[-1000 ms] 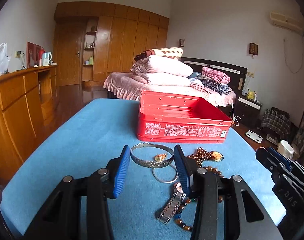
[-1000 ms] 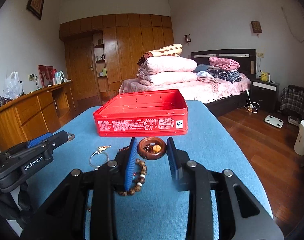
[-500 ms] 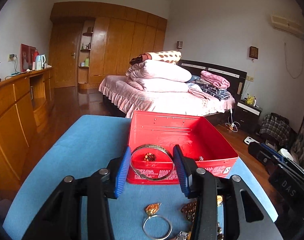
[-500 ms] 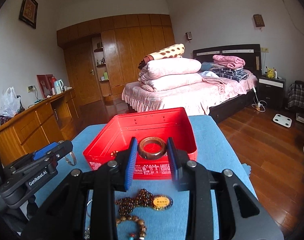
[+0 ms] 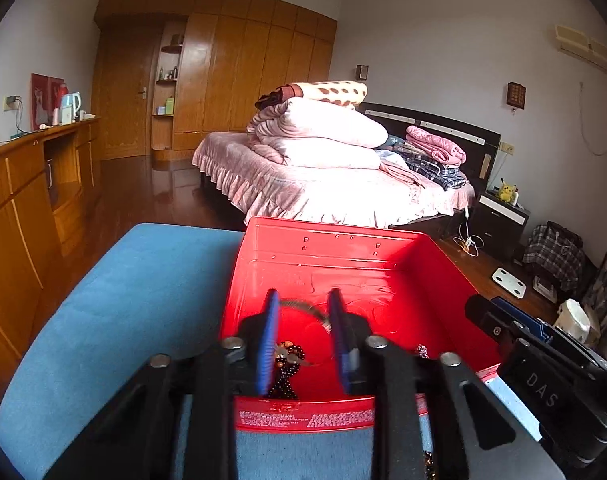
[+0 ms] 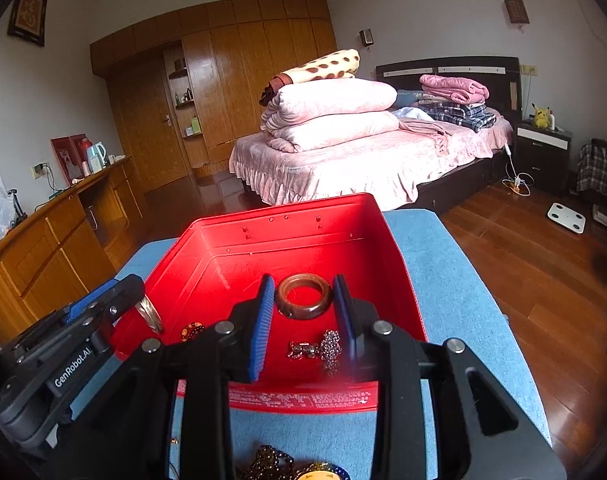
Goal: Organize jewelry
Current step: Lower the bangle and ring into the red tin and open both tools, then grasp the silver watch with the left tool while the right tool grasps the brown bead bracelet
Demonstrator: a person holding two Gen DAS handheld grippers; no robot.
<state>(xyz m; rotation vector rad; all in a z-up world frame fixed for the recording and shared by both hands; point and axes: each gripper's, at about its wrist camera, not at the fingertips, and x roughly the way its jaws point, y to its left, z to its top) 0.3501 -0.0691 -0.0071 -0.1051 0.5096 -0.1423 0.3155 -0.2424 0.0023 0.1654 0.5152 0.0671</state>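
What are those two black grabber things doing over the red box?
A person is putting jewelry away with a grabber in each hand. The right gripper holds a brown wooden bangle over the open red box. The left gripper has a silver bangle between its fingers, also over the box, and its jaws are closing. Some beads and small sparkly pieces already lie in the box. The box sits on a blue table, where more beads still wait.
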